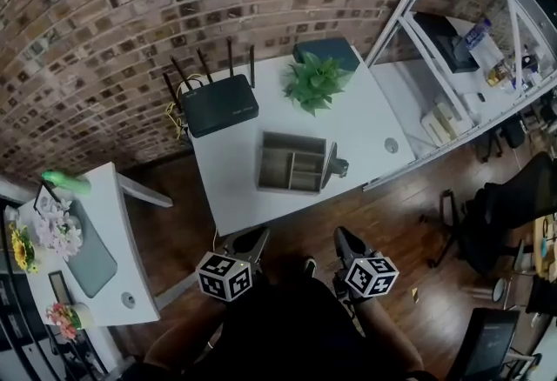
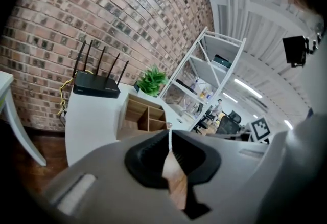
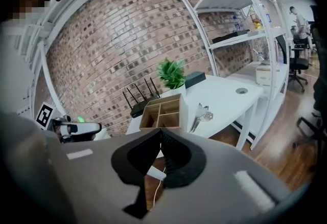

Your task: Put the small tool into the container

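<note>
Tool (image 1: 336, 167) just beside container (image 1: 265, 163); left claw (image 2: 169, 134), right claw (image 3: 159, 134) closed, empty.

Container (image 1: 270, 169) pale wood, matt finish, small tool (image 3: 203, 115) bare silvery metal, table (image 1: 365, 123) top smooth white, slight sheen, router (image 1: 221, 105) matt black plastic, wall (image 1: 96, 14) rough red-brown brick, floor (image 1: 400, 223) glossy dark wood boards.

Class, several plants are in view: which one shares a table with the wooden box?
The leafy green plant, behind the wooden box and right of the router. The others are flowers on the left table.
</note>
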{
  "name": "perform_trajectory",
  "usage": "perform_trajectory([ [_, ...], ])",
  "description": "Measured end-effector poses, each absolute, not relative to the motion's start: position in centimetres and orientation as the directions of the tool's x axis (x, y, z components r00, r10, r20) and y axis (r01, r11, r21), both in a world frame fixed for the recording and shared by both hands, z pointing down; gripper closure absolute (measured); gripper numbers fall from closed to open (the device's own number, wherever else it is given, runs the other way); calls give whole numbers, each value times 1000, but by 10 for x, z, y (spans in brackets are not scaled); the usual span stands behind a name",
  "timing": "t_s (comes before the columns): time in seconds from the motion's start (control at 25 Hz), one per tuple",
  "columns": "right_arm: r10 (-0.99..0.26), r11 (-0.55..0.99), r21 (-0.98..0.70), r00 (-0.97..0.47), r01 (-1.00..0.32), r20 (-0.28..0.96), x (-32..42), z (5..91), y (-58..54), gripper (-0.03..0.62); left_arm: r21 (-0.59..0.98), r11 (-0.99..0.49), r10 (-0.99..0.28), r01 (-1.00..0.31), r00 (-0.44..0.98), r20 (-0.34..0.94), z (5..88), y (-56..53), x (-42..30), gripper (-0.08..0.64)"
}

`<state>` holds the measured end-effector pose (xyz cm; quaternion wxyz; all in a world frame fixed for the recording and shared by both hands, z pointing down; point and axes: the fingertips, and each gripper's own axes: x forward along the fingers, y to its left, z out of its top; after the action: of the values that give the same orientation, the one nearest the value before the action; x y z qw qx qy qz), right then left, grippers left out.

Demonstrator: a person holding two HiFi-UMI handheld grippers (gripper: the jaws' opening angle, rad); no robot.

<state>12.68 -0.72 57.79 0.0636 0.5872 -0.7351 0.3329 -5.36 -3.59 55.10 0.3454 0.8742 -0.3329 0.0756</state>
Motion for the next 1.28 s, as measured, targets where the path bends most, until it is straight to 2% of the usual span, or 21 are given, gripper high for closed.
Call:
perform_trajectory([
  [0.24,-812,128,-406,-330,-905,481,162,594,-56,581,518,-499,-615,-695,705,353,538,-49,-42,543],
  [0.48,-798,106,-449,-345,-887,494,204,616,-95,578,462,-468,-680,-754,641,357,527,-53,-31,485],
  [0.6,-777,90,-483,-365,-871,513,217,632,-112,494,454,-431,-707,-780,604,368,528,-57,-35,471],
  [0.76,-742,75,-535,-406,-841,534,225,653,-130,462,459,-412,-712,-787,592,377,531,-53,-32,471],
  [1.28,-656,-22,-629,-464,-777,596,237,706,-185,433,460,-329,-764,-825,518,384,530,-50,-55,502],
])
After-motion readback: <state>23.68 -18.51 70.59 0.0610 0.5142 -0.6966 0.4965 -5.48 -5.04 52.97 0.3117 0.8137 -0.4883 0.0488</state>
